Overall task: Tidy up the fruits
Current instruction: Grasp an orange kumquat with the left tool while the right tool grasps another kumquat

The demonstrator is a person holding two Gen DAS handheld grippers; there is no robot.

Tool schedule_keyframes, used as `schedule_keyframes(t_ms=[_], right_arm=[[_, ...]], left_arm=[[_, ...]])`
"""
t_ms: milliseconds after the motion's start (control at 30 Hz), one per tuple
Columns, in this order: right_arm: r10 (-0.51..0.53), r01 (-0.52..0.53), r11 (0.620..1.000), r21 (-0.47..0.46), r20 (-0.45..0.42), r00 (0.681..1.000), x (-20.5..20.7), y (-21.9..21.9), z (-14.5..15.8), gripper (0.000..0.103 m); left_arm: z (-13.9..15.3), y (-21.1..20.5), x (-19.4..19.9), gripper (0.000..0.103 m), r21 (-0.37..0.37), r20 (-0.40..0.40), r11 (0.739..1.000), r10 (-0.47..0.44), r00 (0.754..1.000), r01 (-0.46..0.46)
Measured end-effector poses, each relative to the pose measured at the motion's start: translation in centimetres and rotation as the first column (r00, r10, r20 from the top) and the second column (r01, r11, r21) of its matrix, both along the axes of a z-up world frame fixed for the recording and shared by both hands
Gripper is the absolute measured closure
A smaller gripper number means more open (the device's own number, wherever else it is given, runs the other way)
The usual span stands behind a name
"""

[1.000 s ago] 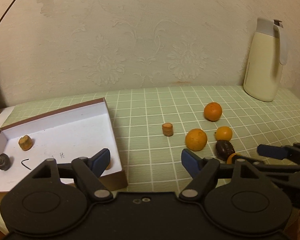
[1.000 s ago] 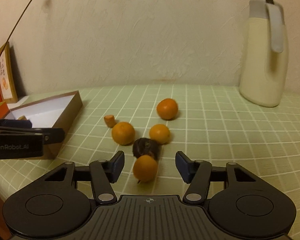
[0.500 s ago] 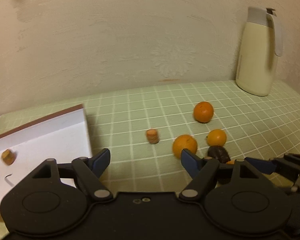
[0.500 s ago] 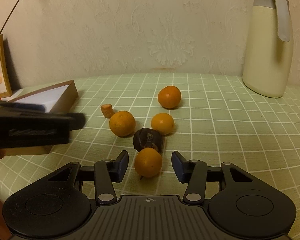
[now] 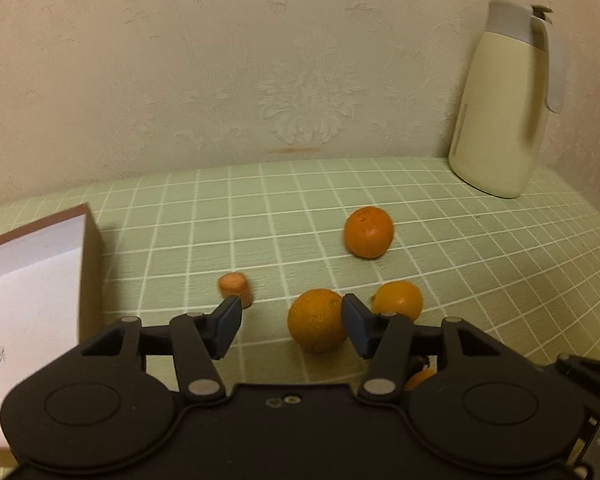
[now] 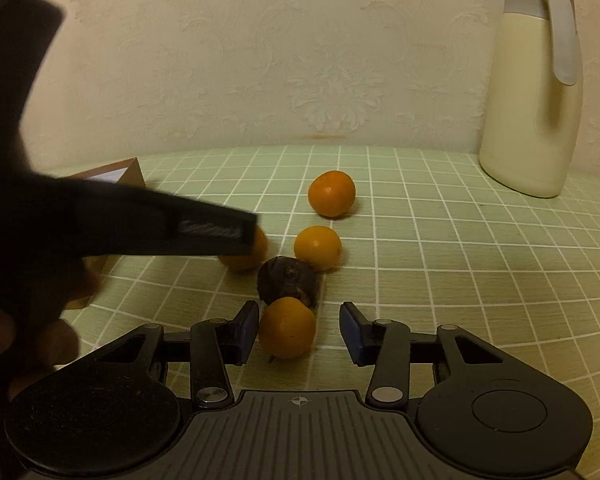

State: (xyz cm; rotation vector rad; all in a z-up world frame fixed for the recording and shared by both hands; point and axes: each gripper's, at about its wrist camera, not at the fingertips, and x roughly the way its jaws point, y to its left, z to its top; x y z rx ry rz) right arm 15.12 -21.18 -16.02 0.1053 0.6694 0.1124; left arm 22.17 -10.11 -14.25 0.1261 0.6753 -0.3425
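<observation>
In the left wrist view my left gripper (image 5: 290,328) is open, with a large orange (image 5: 318,319) between its fingertips, close to the right one. A carrot piece (image 5: 235,288) lies by the left fingertip. Two more oranges (image 5: 368,232) (image 5: 398,300) lie beyond. The white-lined box (image 5: 32,280) is at the left. In the right wrist view my right gripper (image 6: 298,334) is open around a small orange (image 6: 287,327), near its left finger. A dark fruit (image 6: 288,280) sits just behind it. The left gripper's body (image 6: 120,224) crosses the left side and hides part of an orange (image 6: 246,258).
A cream thermos jug (image 5: 504,100) stands at the back right against the wall; it also shows in the right wrist view (image 6: 532,88). The green checked tablecloth (image 5: 480,260) covers the table. The person's hand (image 6: 24,332) is at the lower left.
My left gripper has swung right from over the box and come in on the large orange. My right gripper has crept forward around the small orange.
</observation>
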Motion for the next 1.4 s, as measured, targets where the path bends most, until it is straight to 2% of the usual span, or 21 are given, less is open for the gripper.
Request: schedule_keyframes(t_ms=[33, 267, 367, 433, 567, 867, 967, 1133, 1333, 1400], right_arm=[[0.004, -0.004, 1.0, 0.004, 0.0, 1.0, 0.0, 0.1, 0.0, 0.069], [0.006, -0.006, 1.0, 0.01, -0.018, 1.0, 0.0, 0.3, -0.2, 0.069], [0.0, 0.001, 1.0, 0.027, -0.023, 1.0, 0.2, 0.0, -0.3, 0.069], [0.002, -0.001, 1.0, 0.025, -0.022, 1.0, 0.2, 0.0, -0.3, 0.07], [0.008, -0.007, 1.0, 0.025, -0.024, 1.0, 0.3, 0.0, -0.3, 0.072], [-0.023, 0.023, 1.0, -0.008, -0.005, 1.0, -0.3, -1.0, -0.2, 0.072], [-0.03, 0.03, 1.0, -0.001, -0.02, 0.999, -0.3, -1.5, -0.4, 0.072], [-0.035, 0.035, 0.999, 0.008, -0.021, 0.999, -0.1, -1.5, -0.5, 0.072], [-0.037, 0.037, 0.999, 0.007, -0.027, 0.999, 0.0, -1.5, -0.7, 0.072], [-0.027, 0.027, 1.0, -0.008, -0.022, 0.999, -0.1, -1.4, -0.6, 0.072]], left_arm=[[-0.1, -0.2, 0.1, 0.056, -0.003, -0.001, 1.0, -0.003, 1.0, 0.003], [-0.6, -1.3, 0.4, 0.06, -0.033, -0.046, 0.999, -0.043, 0.998, 0.042], [-0.7, -1.2, 0.9, 0.066, -0.07, -0.073, 0.997, -0.044, 0.996, 0.039], [-0.8, -1.4, 0.9, 0.077, -0.087, -0.08, 0.995, -0.06, 0.995, 0.053], [-0.8, -1.4, 0.8, 0.078, -0.079, -0.079, 0.996, -0.052, 0.995, 0.046], [-0.5, 0.5, -0.7, 0.079, 0.011, -0.039, 1.0, 0.01, 0.999, -0.01], [-0.6, 1.0, -2.1, 0.079, 0.045, -0.031, 0.999, -0.004, 0.999, 0.006], [-1.2, 0.3, -4.0, 0.076, 0.143, 0.016, 0.989, -0.045, 0.999, 0.043], [-1.7, 0.5, -3.4, 0.074, 0.122, 0.003, 0.992, -0.029, 1.0, 0.029], [-1.7, 0.6, -3.3, 0.078, 0.105, -0.001, 0.994, -0.025, 1.0, 0.025]])
